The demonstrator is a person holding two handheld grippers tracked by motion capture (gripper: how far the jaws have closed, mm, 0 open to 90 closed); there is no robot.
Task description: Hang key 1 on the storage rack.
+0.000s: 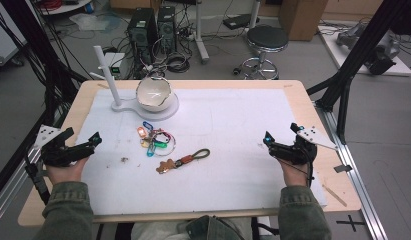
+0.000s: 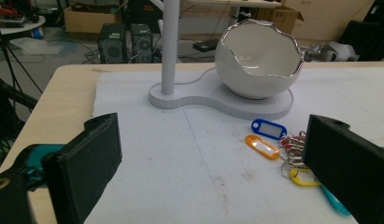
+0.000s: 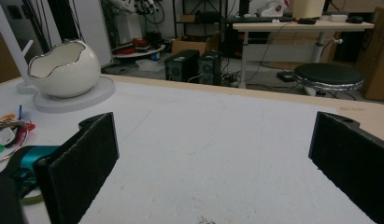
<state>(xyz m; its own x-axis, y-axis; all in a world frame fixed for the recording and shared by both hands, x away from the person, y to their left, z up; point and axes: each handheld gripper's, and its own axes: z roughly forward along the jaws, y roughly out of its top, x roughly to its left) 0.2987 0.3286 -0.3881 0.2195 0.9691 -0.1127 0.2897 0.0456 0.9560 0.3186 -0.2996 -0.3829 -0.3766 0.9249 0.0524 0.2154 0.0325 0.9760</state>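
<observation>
Here, left tool (image 1: 95, 138) and right tool (image 1: 267, 138) both spread wide, nothing between the jaws, resting at opposite edges of the tabletop (image 1: 233, 125). Between them, nearer the left tool: bunch of key tags (image 1: 154, 140), just before the egg-shaped bowl (image 1: 154, 93); brown keychain (image 1: 182, 161) just beside.

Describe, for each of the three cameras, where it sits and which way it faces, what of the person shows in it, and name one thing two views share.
High view: above the person's side, looking forward and down on the table; both forearms, left gripper and right gripper show.
Left gripper view: low on the left gripper, facing the egg-shaped bowl and key tags; open black jaws show.
Right gripper view: low on the right gripper, facing across the white mat; open jaws show.
Shared: the bowl appears in both gripper views.
</observation>
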